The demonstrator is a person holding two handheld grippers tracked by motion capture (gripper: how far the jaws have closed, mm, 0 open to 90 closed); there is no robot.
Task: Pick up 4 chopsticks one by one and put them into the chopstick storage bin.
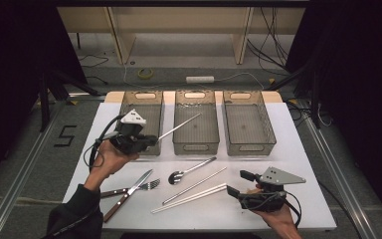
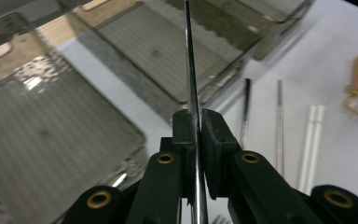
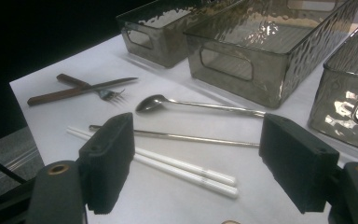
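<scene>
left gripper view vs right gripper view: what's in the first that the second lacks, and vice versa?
Left gripper view adds: the left gripper, jaws shut on the held metal chopstick, which points out over the trays; tray floors seen from above.

Right gripper view adds: the right gripper with jaws wide open and nothing between them, the crossed knife and fork, and the spoon bowl.

Shared: the white chopsticks, the loose metal chopstick, the spoon's handle, the grey trays and the white table.
</scene>
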